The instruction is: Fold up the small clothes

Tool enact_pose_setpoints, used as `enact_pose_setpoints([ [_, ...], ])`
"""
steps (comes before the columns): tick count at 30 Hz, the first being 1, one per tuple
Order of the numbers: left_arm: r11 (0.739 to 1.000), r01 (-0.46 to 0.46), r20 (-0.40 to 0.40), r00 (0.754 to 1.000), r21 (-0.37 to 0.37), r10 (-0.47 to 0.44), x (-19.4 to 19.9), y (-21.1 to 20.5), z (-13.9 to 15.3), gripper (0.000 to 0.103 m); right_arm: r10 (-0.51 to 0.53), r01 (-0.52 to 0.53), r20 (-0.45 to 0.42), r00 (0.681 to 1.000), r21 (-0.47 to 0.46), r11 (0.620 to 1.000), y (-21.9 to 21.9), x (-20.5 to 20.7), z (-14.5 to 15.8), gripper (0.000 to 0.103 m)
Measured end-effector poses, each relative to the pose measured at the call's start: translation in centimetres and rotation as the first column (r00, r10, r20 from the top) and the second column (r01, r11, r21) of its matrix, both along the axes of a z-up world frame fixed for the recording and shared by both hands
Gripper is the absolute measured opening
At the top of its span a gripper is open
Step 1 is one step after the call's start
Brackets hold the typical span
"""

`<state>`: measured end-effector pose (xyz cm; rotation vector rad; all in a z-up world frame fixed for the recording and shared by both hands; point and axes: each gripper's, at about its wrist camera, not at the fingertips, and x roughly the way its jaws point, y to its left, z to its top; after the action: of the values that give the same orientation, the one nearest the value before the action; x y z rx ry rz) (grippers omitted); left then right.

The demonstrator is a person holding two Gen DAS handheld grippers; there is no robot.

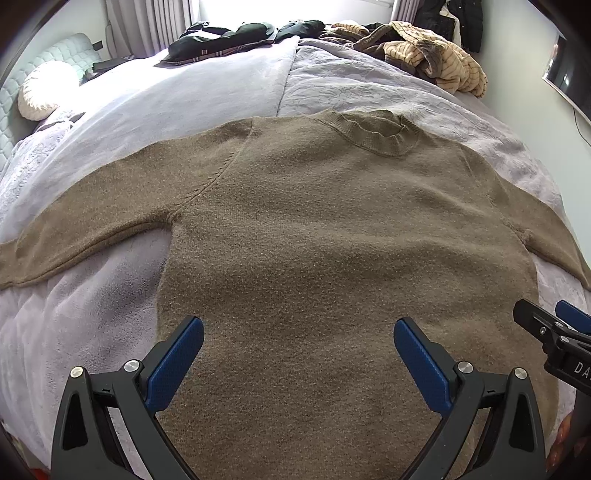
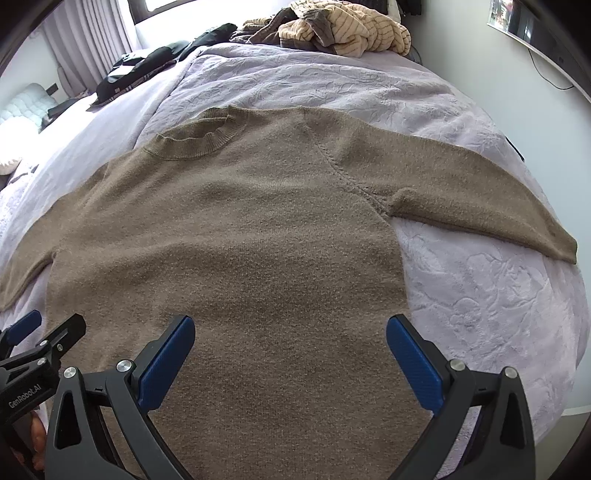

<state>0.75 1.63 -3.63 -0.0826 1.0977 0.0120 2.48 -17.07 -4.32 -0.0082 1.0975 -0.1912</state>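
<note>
**A:** On the bed (image 1: 354,85), across its pale lilac cover, a brown sweater (image 1: 332,229) lay flat, collar (image 1: 376,133) away from the camera, both sleeves spread wide. Why laid out so?

**B:** Likely so the folds could start clean: the body was smooth, with the left sleeve (image 1: 85,221) and right sleeve (image 2: 480,199) each clear of it.

**A:** And the tools?

**B:** The left tool (image 1: 298,350) hung above the lower part of the sweater, its blue pads spread wide and gripping nothing. The right tool (image 2: 290,349) hovered likewise, released and empty. They were side by side, near the hem, which was out of view.

**A:** The rest of the bed?

**B:** A heap of striped tan clothes (image 2: 347,29) and dark clothes (image 1: 229,37) waited along the far edge, well apart from the sweater.
</note>
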Motion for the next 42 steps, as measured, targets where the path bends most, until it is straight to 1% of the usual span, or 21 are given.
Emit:
enact_pose_setpoints([
  [6,1.000,-0.003,0.010,1.000,-0.012,0.003,0.0,0.5,0.0,0.103,0.011,-0.011,0.004,1.000,0.023,1.000,0.3,0.0,0.1,0.103],
  [9,0.999,-0.003,0.026,1.000,-0.044,0.004,-0.1,1.1,-0.1,0.103,0.045,-0.047,0.022,0.999,0.100,0.994,1.0,0.0,0.1,0.103],
  [13,0.997,0.001,-0.012,1.000,-0.077,-0.002,0.2,2.6,-0.9,0.103,0.122,-0.123,0.018,0.992,0.245,0.962,3.4,0.1,-0.4,0.103],
  [15,0.995,-0.020,-0.010,1.000,-0.100,0.019,0.2,4.2,-1.1,0.103,0.166,-0.164,0.018,0.986,0.305,0.938,5.0,0.1,-0.6,0.103],
  [18,0.985,-0.082,0.006,0.996,-0.149,0.084,0.2,8.1,-1.0,0.103,0.228,-0.224,0.024,0.973,0.310,0.924,7.9,0.1,-1.0,0.103],
  [20,0.973,-0.131,0.028,0.990,-0.193,0.139,0.2,11.7,-0.8,0.103,0.261,-0.252,0.015,0.965,0.319,0.914,9.6,0.3,-1.4,0.103],
  [22,0.950,-0.210,0.065,0.971,-0.231,0.231,-0.1,16.1,-0.8,0.103,0.289,-0.274,0.000,0.957,0.325,0.905,11.3,0.5,-1.9,0.103],
  [25,0.896,-0.340,0.087,0.922,-0.287,0.378,-1.2,22.9,-1.7,0.103,0.321,-0.300,-0.013,0.947,0.322,0.898,13.5,0.7,-2.3,0.103],
  [28,0.798,-0.466,0.034,0.856,-0.382,0.516,-2.1,28.9,-4.0,0.103,0.337,-0.311,-0.027,0.941,0.324,0.894,14.6,0.9,-2.4,0.103],
  [30,0.725,-0.501,0.017,0.817,-0.473,0.576,-2.3,31.9,-5.4,0.103,0.346,-0.317,-0.037,0.938,0.322,0.892,15.0,1.0,-2.4,0.103],
  [31,0.696,-0.505,0.021,0.802,-0.510,0.597,-2.0,33.2,-5.7,0.103,0.353,-0.323,-0.043,0.935,0.317,0.892,15.6,1.3,-2.5,0.103],
  [32,0.683,-0.514,0.029,0.788,-0.519,0.615,-1.5,34.0,-5.8,0.103,0.357,-0.325,-0.047,0.933,0.318,0.891,15.5,1.0,-2.3,0.103],
  [33,0.684,-0.516,0.047,0.780,-0.515,0.624,-1.1,34.5,-5.6,0.103,0.361,-0.328,-0.051,0.931,0.316,0.890,15.8,1.1,-2.3,0.103],
  [35,0.700,-0.518,0.092,0.768,-0.491,0.633,0.0,35.4,-5.4,0.103,0.368,-0.334,-0.055,0.928,0.314,0.889,16.3,1.2,-2.3,0.103],
  [36,0.700,-0.530,0.106,0.757,-0.479,0.645,0.3,35.8,-5.4,0.100,0.370,-0.335,-0.055,0.927,0.315,0.888,16.5,1.2,-2.3,0.103],
  [37,0.691,-0.544,0.116,0.740,-0.476,0.663,0.4,36.3,-5.4,0.080,0.371,-0.337,-0.055,0.927,0.314,0.888,16.6,1.2,-2.3,0.103],
  [38,0.679,-0.560,0.120,0.723,-0.475,0.680,0.3,36.7,-5.4,0.065,0.371,-0.338,-0.054,0.927,0.312,0.888,16.6,1.1,-2.3,0.103],
  [39,0.669,-0.567,0.116,0.715,-0.481,0.690,0.2,37.0,-5.6,0.034,0.372,-0.339,-0.054,0.927,0.311,0.888,16.5,1.0,-2.3,0.103],
  [40,0.655,-0.560,0.107,0.713,-0.508,0.693,0.1,37.6,-5.8,0.011,0.374,-0.339,-0.055,0.926,0.316,0.886,16.4,0.9,-2.3,0.103],
  [41,0.642,-0.548,0.104,0.712,-0.537,0.695,0.2,38.1,-6.0,0.006,0.376,-0.340,-0.055,0.925,0.321,0.884,16.3,0.8,-2.3,0.103],
  [42,0.632,-0.537,0.105,0.710,-0.559,0.696,-0.1,38.5,-6.1,0.006,0.378,-0.341,-0.054,0.924,0.328,0.881,16.3,0.8,-2.4,0.103],
])
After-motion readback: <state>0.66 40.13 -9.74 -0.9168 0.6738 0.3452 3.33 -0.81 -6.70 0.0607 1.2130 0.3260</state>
